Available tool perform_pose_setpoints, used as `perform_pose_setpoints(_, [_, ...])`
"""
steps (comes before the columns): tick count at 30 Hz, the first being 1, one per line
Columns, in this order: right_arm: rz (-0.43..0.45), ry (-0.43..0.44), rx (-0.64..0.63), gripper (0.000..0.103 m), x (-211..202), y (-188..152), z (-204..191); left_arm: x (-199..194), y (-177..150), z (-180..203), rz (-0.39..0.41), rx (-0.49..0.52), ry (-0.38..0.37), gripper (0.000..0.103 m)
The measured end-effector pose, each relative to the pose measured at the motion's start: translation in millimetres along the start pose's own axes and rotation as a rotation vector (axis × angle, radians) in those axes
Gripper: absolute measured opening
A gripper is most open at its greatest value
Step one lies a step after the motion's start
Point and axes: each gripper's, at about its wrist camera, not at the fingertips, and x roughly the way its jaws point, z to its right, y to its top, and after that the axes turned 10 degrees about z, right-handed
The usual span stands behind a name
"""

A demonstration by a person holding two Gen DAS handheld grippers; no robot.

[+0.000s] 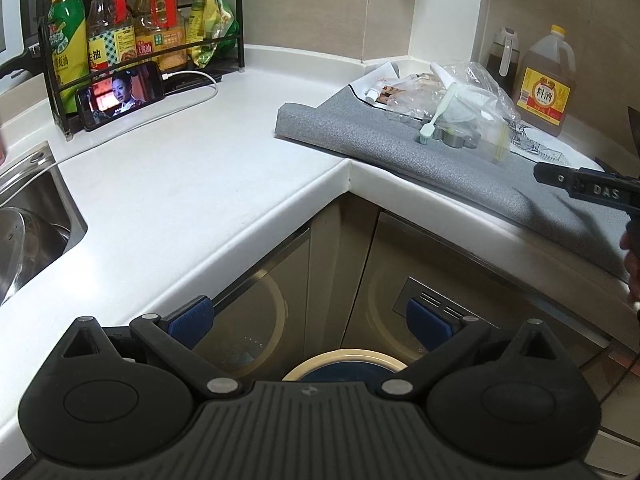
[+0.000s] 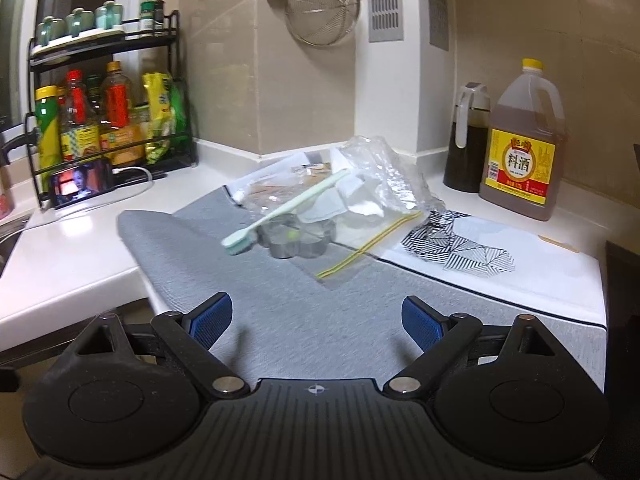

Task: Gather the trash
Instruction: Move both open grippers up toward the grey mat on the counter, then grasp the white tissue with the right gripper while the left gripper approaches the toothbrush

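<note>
A heap of trash lies on a grey mat (image 2: 248, 280) on the white counter: a clear zip bag (image 2: 376, 184) with a yellow strip, a pale green toothbrush (image 2: 280, 208), a metal flower-shaped cutter (image 2: 300, 240) and some wrappers behind them. From the left wrist the same heap shows far right, with the zip bag (image 1: 476, 92) and toothbrush (image 1: 436, 116). My right gripper (image 2: 316, 320) is open over the mat, short of the heap, holding nothing. My left gripper (image 1: 310, 324) is open in front of the counter corner, above a round bin (image 1: 344, 364) on the floor.
A black rack of bottles (image 1: 120, 40) and a phone (image 1: 120, 96) playing video stand at the back left, with a steel sink (image 1: 28, 224) at the left edge. A cooking wine jug (image 2: 524, 144) and a dark oil bottle (image 2: 468, 140) stand behind the mat. Cabinet doors (image 1: 440, 280) lie below.
</note>
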Motion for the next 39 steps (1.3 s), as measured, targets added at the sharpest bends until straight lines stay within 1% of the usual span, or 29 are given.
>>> perform_pose_setpoints(6, [-0.013, -0.026, 0.008, 0.093, 28.6, 2.5, 13.0, 5.2, 6.7, -1.7, -0.005, -0.009, 0.007, 0.103])
perform_pose_setpoints(12, [-0.021, -0.054, 0.058, 0.093, 58.2, 11.2, 25.4, 10.6, 15.7, -5.6, 0.0, -0.003, 0.032, 0.103])
perform_pose_setpoints(17, [-0.018, -0.064, 0.101, 0.096, 83.1, 21.9, 30.0, 15.9, 26.0, -7.4, 0.007, -0.01, 0.045, 0.103])
perform_pose_setpoints(22, [-0.029, -0.085, 0.15, 0.096, 109.4, 32.9, 33.9, 20.4, 34.2, -3.8, 0.013, -0.002, 0.044, 0.103])
perform_pose_setpoints(28, [0.018, -0.073, 0.145, 0.096, 131.5, 53.8, 29.2, 26.4, 34.7, -2.4, 0.004, 0.009, 0.05, 0.103])
perform_pose_setpoints(30, [0.003, -0.054, 0.146, 0.096, 143.7, 59.3, 28.1, 27.6, 34.6, -3.2, 0.0, 0.007, 0.054, 0.103])
perform_pose_setpoints(33, [-0.002, -0.076, 0.144, 0.094, 163.1, 63.5, 27.8, 28.8, 34.8, -3.1, -0.005, 0.013, 0.063, 0.103])
perform_pose_setpoints(35, [-0.017, -0.095, 0.153, 0.088, 174.6, 63.6, 31.8, 28.8, 36.6, -2.4, -0.004, 0.017, 0.067, 0.103])
perform_pose_setpoints(36, [-0.027, -0.097, 0.167, 0.075, 178.9, 63.1, 35.1, 28.3, 37.9, -1.7, 0.0, 0.019, 0.068, 0.103])
perform_pose_setpoints(37, [-0.039, -0.097, 0.184, 0.046, 181.1, 62.2, 39.1, 27.6, 39.4, -0.8, 0.005, 0.022, 0.069, 0.103])
perform_pose_setpoints(38, [-0.05, -0.095, 0.206, 0.031, 181.1, 60.9, 43.8, 27.0, 41.0, 0.3, 0.01, 0.024, 0.069, 0.103])
perform_pose_setpoints(39, [-0.048, -0.088, 0.233, 0.013, 178.2, 59.3, 48.8, 26.7, 42.7, 1.4, 0.016, 0.027, 0.068, 0.103])
